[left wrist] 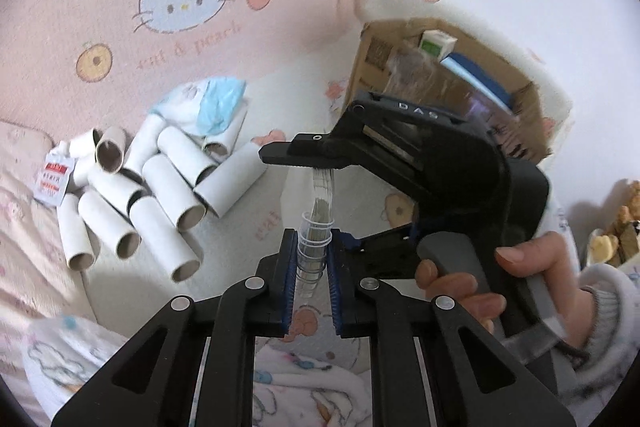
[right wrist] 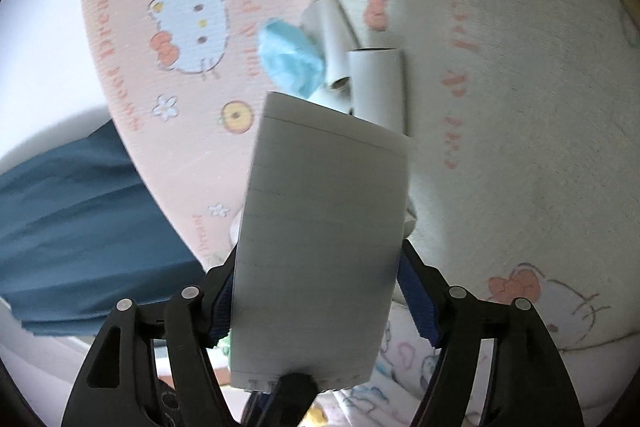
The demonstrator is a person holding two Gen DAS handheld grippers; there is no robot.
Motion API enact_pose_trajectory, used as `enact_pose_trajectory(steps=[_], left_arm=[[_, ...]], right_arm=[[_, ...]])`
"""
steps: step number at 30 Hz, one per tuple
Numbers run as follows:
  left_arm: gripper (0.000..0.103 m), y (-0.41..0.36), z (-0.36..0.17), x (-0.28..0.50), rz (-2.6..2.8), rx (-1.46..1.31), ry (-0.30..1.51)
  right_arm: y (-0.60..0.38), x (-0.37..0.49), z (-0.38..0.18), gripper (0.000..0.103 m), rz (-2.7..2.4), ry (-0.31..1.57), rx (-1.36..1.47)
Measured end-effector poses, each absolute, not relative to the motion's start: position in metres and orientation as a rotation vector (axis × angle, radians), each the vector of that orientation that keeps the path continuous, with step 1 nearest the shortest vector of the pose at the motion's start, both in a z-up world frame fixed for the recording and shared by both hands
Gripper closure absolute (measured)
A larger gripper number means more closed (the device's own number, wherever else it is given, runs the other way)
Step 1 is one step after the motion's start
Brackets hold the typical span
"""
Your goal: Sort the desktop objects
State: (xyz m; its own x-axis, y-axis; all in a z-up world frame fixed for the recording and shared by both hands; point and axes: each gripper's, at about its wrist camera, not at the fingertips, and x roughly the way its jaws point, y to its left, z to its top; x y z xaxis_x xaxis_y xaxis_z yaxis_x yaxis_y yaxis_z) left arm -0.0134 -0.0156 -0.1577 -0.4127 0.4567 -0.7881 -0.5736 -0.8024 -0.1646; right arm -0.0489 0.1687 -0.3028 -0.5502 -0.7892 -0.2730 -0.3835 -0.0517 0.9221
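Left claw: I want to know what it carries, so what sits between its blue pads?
In the left wrist view, a small clear plastic tube stands upright between the left claw pads, which are closed on it.

We see the left gripper (left wrist: 314, 267) built from matte black angular link arms, 4 of them, each tipped with a round silver pivot pin and cut with a long triangular slot. Its fingers (left wrist: 289, 279) carry ribbed blue pads on their inner faces. The right gripper (right wrist: 316, 291) shows the same black arms, 4 silver pins and blue ribbed pads (right wrist: 416, 295). From the left wrist view its housing is black, marked "DAS" in pale letters, with a small screw hole on the upper finger and a grey trigger grip. The hand (left wrist: 500, 275) on it wears a pale knitted cuff, possibly light grey; blur hides more.
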Motion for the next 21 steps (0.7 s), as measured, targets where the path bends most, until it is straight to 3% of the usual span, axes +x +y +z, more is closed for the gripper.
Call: enact_pose_trajectory(steps=[7,13,21], left_arm=[[0.087,-0.031,-0.147,-0.021,2.182,-1.151,0.111],[0.086,-0.035,-0.144,-0.021,2.174,-1.141,0.129],[0.081,-0.057,-0.132,-0.038,2.311,-1.105,-0.061]], right_arm=[[0.172,-0.063,-0.304,0.027,-1.537,-1.979,1.132],[0.169,-0.073,-0.295,0.028,-1.553,-1.902,1.12],[0.183,-0.067,-0.232,0.033,-1.834,-1.777,1.066]])
